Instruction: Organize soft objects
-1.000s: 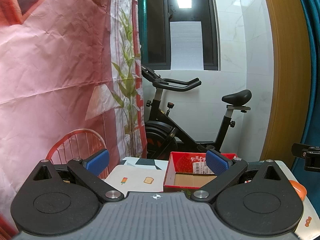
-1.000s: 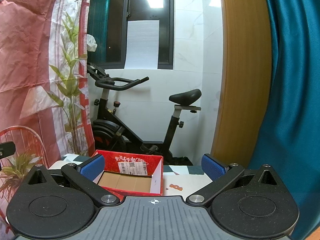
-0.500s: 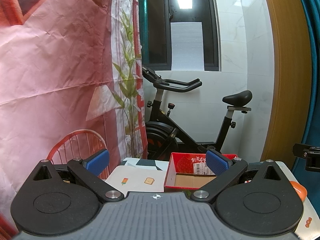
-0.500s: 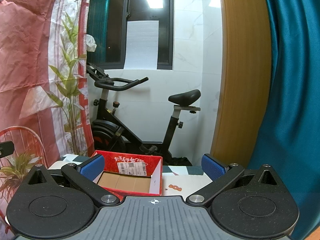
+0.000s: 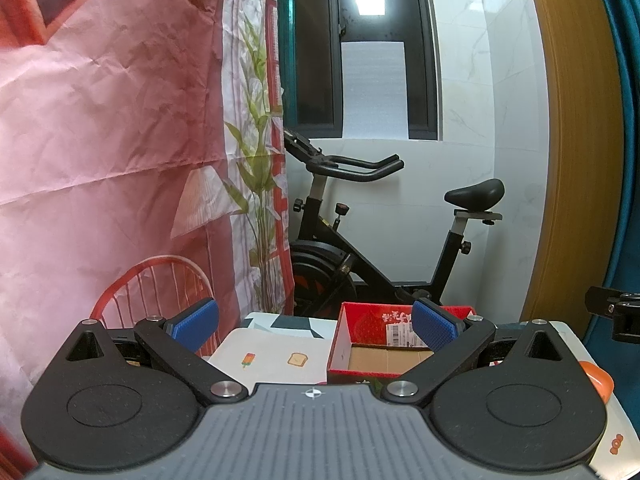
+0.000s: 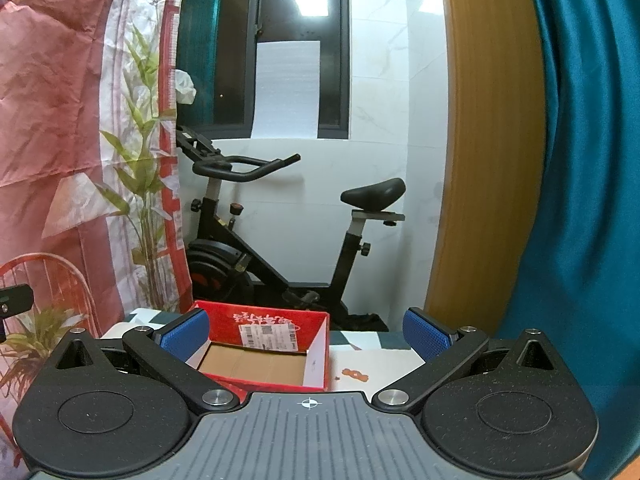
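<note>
Both the left gripper (image 5: 315, 325) and right gripper (image 6: 307, 331) gape wide, empty, ribbed blue pads framing a rectangular red cardboard box (image 6: 264, 350).

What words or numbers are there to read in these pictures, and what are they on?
White writing on the red box's inner back wall: too blurred to read.
Shipping label on that wall: a barcode and small print, too small to read.
Tablecloth: only little pictures, a popsicle and a toast slice, no words.
Nothing else carries text.

Black left tool (image 5: 315, 325), blue ribbed pads (image 5: 197, 322), silver screws.
</note>
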A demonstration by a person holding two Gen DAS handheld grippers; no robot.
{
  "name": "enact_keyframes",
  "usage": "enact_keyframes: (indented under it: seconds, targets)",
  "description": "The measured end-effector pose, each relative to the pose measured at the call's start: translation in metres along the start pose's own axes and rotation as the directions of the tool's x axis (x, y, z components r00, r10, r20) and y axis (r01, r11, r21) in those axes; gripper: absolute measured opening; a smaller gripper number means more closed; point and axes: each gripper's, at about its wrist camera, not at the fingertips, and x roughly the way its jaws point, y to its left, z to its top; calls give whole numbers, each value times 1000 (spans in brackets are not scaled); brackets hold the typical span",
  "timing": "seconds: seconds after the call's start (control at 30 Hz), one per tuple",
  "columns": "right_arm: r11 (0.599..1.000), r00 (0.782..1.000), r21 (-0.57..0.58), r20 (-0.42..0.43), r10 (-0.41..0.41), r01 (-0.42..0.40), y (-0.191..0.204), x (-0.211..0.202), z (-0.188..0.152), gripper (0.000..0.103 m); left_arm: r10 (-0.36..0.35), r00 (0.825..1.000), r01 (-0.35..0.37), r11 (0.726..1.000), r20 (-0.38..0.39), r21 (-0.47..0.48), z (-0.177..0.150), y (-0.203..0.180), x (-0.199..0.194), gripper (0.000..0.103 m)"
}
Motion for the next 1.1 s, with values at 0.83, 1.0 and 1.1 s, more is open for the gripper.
enact_keyframes:
  seconds: [0.83, 1.0, 1.1]
  targets:
    - [979, 973, 113, -140, 186, -171, -18, 125, -121, 103, -53, 976, 42, 997, -211, -58, -105, 21, 140, 102]
    - [972, 956, 154, -206, 207, -178, -20, 150, -141, 103, -73, 963, 56, 996, -259, -71, -124, 17, 160, 101]
    - [970, 949, 175, -236, 208, -169, -26, 162, -151, 103, -90, 954, 71, 995, -286, -73, -135, 14, 168, 100]
